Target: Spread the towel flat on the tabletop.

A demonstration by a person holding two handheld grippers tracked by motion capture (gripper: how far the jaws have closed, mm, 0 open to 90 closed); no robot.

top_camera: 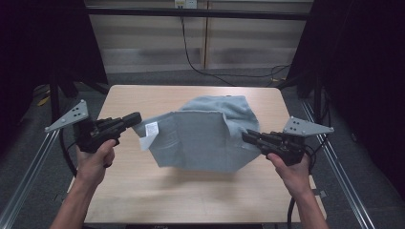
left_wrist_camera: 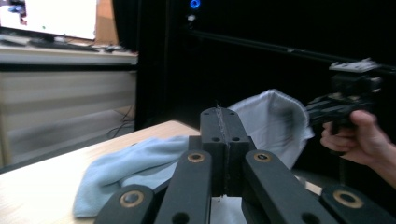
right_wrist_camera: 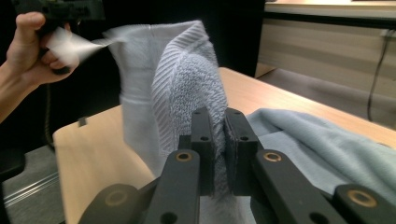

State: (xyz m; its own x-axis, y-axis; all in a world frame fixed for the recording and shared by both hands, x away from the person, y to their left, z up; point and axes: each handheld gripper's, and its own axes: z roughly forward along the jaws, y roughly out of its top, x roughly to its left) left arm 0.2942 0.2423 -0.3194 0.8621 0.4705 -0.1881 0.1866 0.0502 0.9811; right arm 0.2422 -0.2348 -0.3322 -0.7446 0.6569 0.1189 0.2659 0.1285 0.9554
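A: While both hands are up above the table [top_camera: 143,200], what is the left tool [top_camera: 135,118] doing?

B: It is clenched on one corner of the grey towel [top_camera: 200,138]. In the left gripper view its two black jaws stand pressed flat together, with just a thin edge of cloth in the seam between them, and pale towel shows right beneath them.

A: And the right tool [top_camera: 248,136]?

B: Also clamped on the towel, at the opposite corner. In the right gripper view a thick ribbed fold of towel [right_wrist_camera: 187,88] rises from between the jaws, which pinch it from both sides.

A: So where is the towel relative to the two tools?

B: It is stretched between them. Its near edge hangs from the two tips and sags in the middle, lifted off the table; the far part, beyond the tools, lies bunched on the wood. A small white label [top_camera: 151,129] dangles just beside the left tool's tip, on the inner side.

A: Can each tool see the other?

B: Yes. From the left tool, the right hand [left_wrist_camera: 357,137] and its tool sit at the far end of the towel [left_wrist_camera: 275,121]. From the right tool, the left hand [right_wrist_camera: 30,53] holds its tool at the far upper corner, with the cloth there blurred.

A: Is anything else touching the towel?

B: Just the two tools and the table under its far part.
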